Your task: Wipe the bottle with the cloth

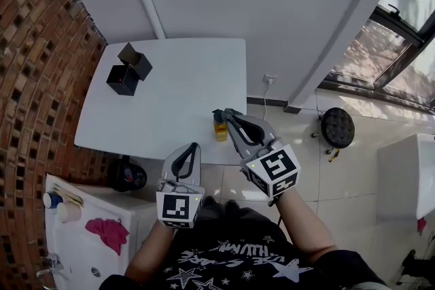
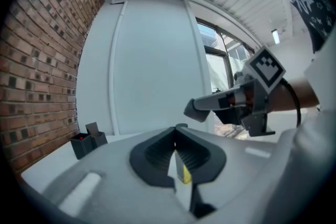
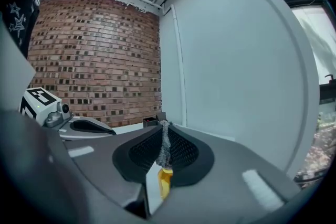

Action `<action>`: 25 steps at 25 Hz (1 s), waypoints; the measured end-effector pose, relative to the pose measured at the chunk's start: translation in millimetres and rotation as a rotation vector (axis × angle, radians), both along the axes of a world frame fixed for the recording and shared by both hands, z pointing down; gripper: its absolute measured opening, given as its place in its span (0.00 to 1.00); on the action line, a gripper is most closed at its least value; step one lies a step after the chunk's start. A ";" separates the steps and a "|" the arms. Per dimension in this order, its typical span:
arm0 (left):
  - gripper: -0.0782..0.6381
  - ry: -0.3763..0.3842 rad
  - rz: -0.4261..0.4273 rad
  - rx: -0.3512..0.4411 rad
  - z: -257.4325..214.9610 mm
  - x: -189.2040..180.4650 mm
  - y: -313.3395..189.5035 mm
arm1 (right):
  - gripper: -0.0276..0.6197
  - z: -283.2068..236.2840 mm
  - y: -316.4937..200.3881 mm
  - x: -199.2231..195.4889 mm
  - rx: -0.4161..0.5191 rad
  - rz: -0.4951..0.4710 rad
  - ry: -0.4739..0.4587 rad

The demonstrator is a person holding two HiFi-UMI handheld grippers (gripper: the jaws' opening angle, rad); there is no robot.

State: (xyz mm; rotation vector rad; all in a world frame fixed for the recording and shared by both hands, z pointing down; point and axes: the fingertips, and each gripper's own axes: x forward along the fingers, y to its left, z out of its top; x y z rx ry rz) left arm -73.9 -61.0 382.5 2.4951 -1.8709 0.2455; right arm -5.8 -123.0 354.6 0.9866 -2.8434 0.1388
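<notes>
Bottle (image 1: 221,132) just beneath right gripper (image 1: 219,113) jaws | jaws pinching cloth (image 3: 164,145) | left gripper (image 1: 195,145) closed

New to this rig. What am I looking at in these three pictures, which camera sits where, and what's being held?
There is no robot here: a person holds a hand-held claw in each hand. One picture comes from a camera on the person's head, looking down. The other two come from cameras riding on each claw, looking along its jaws. On the white table stand black boxes and, near the front edge, a small yellow bottle. The right claw is shut on a grey cloth, close to the bottle. The left claw is shut and empty; the bottle only shows beyond its jaws.
</notes>
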 end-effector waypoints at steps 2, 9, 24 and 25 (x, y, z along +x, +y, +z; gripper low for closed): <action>0.12 0.000 0.017 -0.007 -2.4 -1.6 -3.2 | 0.09 4.1 -7.5 -10.1 -0.015 -0.022 0.040; 0.12 0.010 0.025 0.000 5.7 -9.6 -16.6 | 0.09 21.4 -17.5 -30.5 -0.034 -0.052 0.184; 0.12 0.017 0.043 0.015 4.4 -12.2 -37.3 | 0.09 18.7 -1.8 -25.8 -0.075 -0.055 0.157; 0.12 0.018 0.044 0.016 4.1 -12.0 -38.0 | 0.09 18.2 1.4 -25.1 -0.078 -0.057 0.155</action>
